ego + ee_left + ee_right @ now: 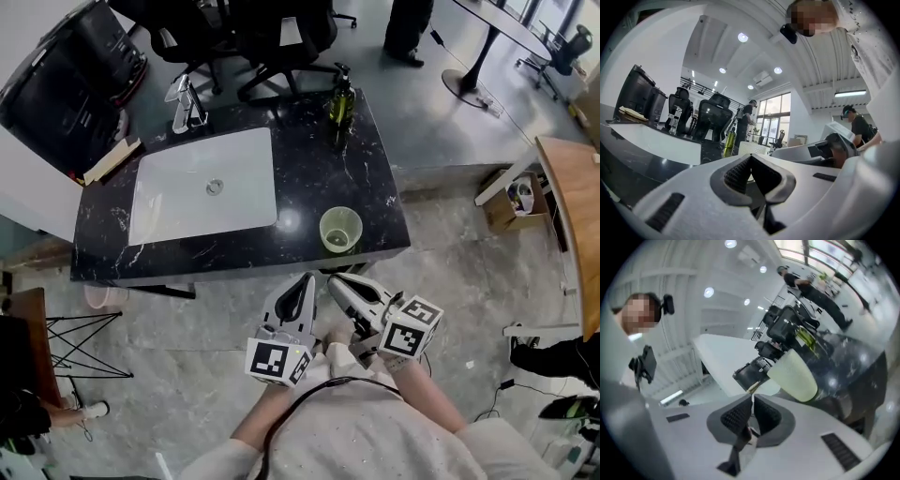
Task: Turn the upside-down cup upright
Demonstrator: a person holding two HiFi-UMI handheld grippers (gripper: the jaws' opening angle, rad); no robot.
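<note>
Grey stone floor surrounds a black, white-veined marble counter (319, 178) with a white rectangular sink basin (202, 183) set into it. A chrome faucet (187, 103) stands behind the basin, and a dark green glass bottle (341, 98) stands at the counter's back right. The pale green translucent plastic cup (340, 229) stands upright, mouth up, near the counter's front edge, just right of the basin and apart from both tools.

The left gripper (306, 281) and right gripper (336, 283) hang side by side over the floor in front of the counter, close to the person's body. Only the counter's front edge lies between them and the cup.

The left gripper's (751, 158) ribbed pads meet at the tip with nothing between them. The right gripper's (752, 399) pads are likewise pressed together and empty, and the cup (794, 376) shows tilted beyond them in this rolled view.

Black office chairs (281, 37) crowd the far side. A black case (70, 75) is cut off at upper left, and a wooden table (572, 216) at the right edge.
</note>
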